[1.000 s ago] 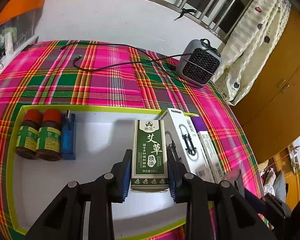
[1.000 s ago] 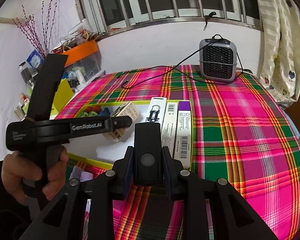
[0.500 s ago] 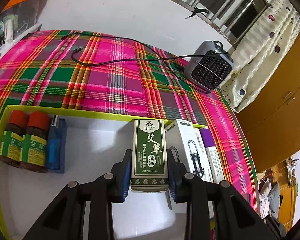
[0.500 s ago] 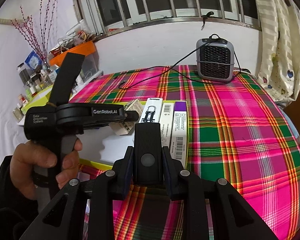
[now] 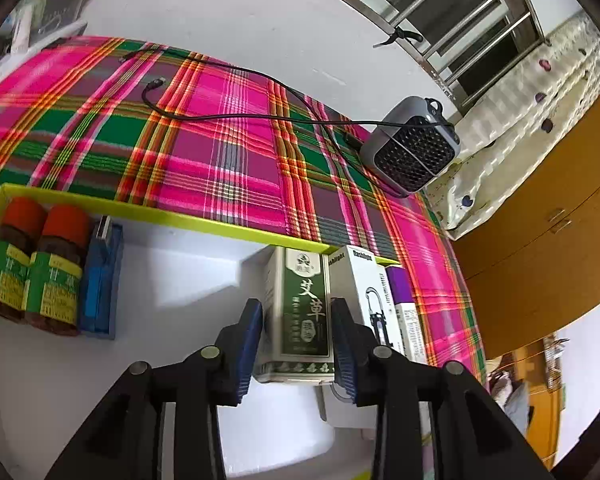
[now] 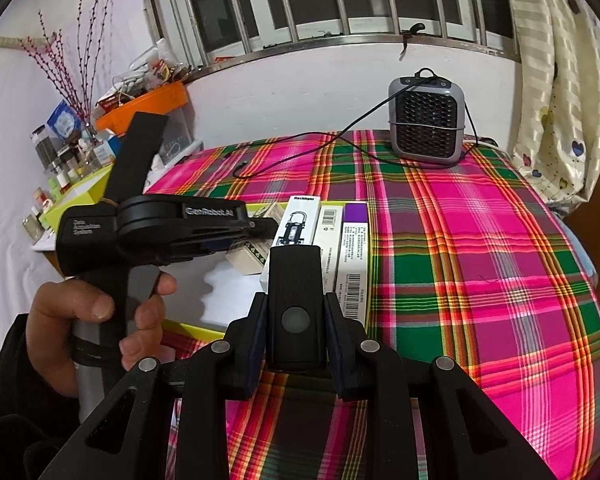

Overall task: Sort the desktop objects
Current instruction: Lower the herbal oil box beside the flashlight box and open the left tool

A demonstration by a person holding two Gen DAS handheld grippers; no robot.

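Inside tray (image 5: pixel 188 220) | left claw (image 5: pixel 298 344) clamps green box (image 5: pixel 306 312) | touching flashlight box (image 5: pixel 364 280)

**Right gripper clamps a black device above the plaid cloth**

The right gripper (image 6: pixel 296 332) pinches a black device (image 6: pixel 296 304) with a round grey button between its pads. Just beyond it, a yellow-rimmed tray (image 6: pixel 196 329) holds a white flashlight box (image 6: pixel 296 216), a barcode box (image 6: pixel 329 232) and a purple-topped box (image 6: pixel 353 248) side by side. To the left, a hand (image 6: pixel 96 320) grips the left gripper (image 6: pixel 260 226), reaching over the tray. A grey heater (image 6: pixel 426 120) stands at the back.
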